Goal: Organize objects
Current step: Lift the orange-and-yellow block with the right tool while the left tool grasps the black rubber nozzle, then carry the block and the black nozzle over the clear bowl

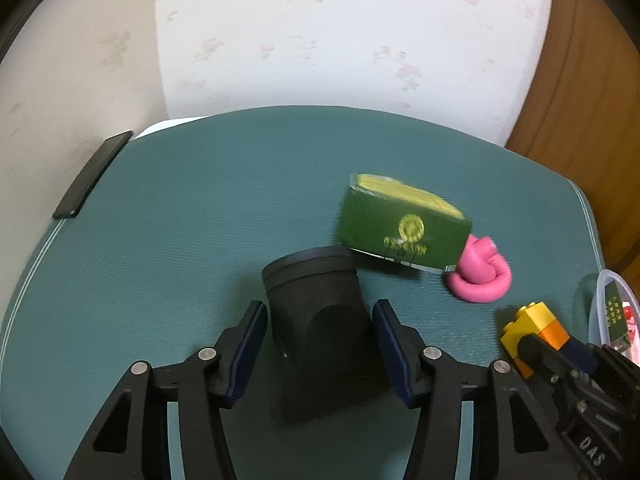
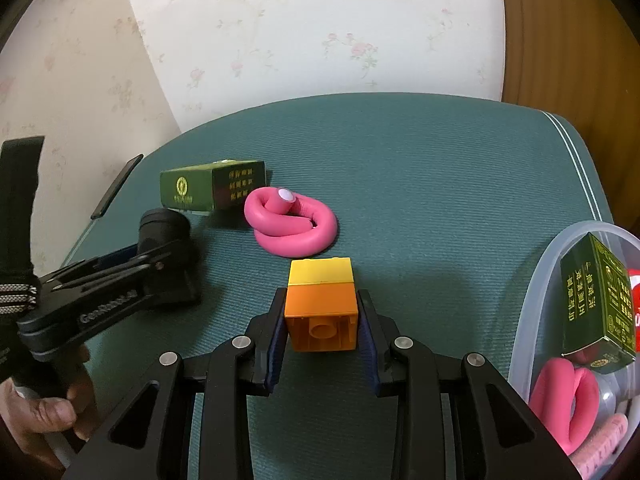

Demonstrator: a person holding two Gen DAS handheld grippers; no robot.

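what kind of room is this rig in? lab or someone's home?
Most likely a home room, not a lab. The walls carry pale floral wallpaper, a brown wooden door or wardrobe panel stands at the right, and the work surface is a teal ribbed fabric mat with white piping.

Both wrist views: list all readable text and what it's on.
"DAS": on the right gripper body, seen from the left wrist view.
"GenRobot.AI": on the left gripper body; blurred, my best reading.
Green box on the mat: yellow emblem and rows of characters, too blurred to read.
Green box in the bin: yellow characters, too small to read.
Nothing else carries text.
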